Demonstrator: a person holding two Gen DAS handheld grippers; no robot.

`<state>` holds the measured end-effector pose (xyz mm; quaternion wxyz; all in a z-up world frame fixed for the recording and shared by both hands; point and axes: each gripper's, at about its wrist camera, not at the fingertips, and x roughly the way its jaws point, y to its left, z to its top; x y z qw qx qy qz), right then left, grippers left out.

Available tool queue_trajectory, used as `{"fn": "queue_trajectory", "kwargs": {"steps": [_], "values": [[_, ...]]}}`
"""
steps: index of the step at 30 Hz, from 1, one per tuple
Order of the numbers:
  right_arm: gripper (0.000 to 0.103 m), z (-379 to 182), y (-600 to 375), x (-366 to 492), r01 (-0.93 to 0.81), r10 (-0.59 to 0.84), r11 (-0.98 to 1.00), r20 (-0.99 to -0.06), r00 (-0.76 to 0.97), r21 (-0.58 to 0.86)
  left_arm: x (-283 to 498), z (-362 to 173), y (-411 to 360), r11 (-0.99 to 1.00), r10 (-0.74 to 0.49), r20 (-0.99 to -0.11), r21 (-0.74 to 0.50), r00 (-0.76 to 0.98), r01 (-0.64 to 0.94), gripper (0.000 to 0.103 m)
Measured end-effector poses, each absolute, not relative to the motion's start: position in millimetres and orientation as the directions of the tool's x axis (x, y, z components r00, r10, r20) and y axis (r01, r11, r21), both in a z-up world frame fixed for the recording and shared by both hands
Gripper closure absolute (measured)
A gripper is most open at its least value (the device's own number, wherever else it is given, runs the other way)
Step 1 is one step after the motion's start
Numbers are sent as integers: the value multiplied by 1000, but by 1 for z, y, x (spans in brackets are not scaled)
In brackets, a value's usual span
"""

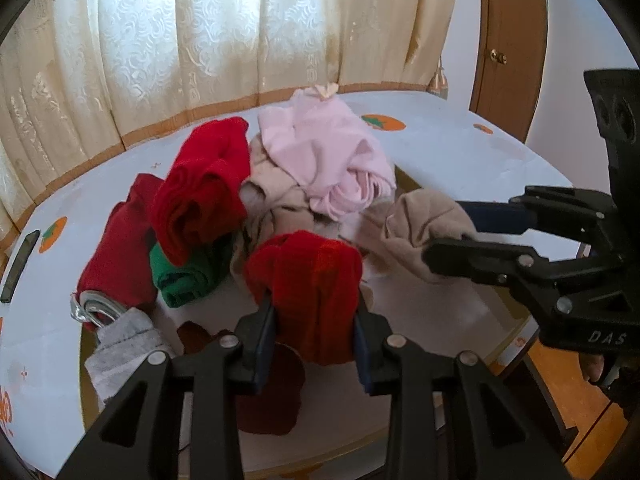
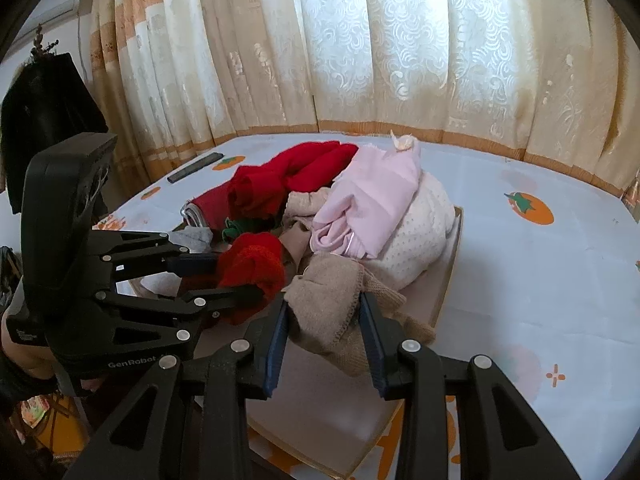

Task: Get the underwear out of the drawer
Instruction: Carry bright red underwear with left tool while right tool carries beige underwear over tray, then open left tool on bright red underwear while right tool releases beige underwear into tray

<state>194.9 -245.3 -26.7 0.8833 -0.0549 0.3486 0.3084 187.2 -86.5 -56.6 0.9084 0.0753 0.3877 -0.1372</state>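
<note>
A shallow drawer [image 2: 450, 256] lies on the table and holds a heap of underwear: bright red [image 1: 200, 192], dark red [image 1: 120, 240], green [image 1: 188, 276], pink [image 1: 328, 152], beige and grey pieces. My left gripper [image 1: 314, 312] is shut on a red garment [image 1: 316, 272], which hangs between its pads just above the drawer's near part. My right gripper [image 2: 325, 306] is shut on a beige garment [image 2: 320, 284] at the heap's right side. Each view also shows the other gripper: the right gripper [image 1: 446, 232] with the beige garment [image 1: 416, 224], and the left gripper [image 2: 240, 276] with the red garment [image 2: 252, 264].
A white tablecloth [image 2: 540, 280] with orange fruit prints covers the table. A dark flat device [image 1: 20, 264] lies at its left edge. Cream curtains [image 2: 400, 60] hang close behind. A wooden door [image 1: 508, 40] stands at the back right, and dark clothing [image 2: 40, 120] hangs at the left.
</note>
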Motion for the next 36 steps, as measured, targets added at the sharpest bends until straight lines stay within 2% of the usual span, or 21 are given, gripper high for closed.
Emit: {"fn": "queue_trajectory", "kwargs": {"steps": [11, 18, 28, 36], "values": [[65, -42, -238, 199, -577, 483, 808, -694, 534, 117, 189, -66, -89, 950, -176, -747, 43, 642, 310, 68], [65, -43, -237, 194, -581, 474, 807, -699, 535, 102, 187, -66, -87, 950, -175, -745, 43, 643, 308, 63], [65, -46, -237, 190, -581, 473, 807, -703, 531, 104, 179, -63, -82, 945, -180, -741, 51, 646, 322, 62], [62, -46, -237, 187, -575, 466, 812, -707, 532, 103, 177, -62, -83, 946, -180, -738, 52, 650, 320, 55]]}}
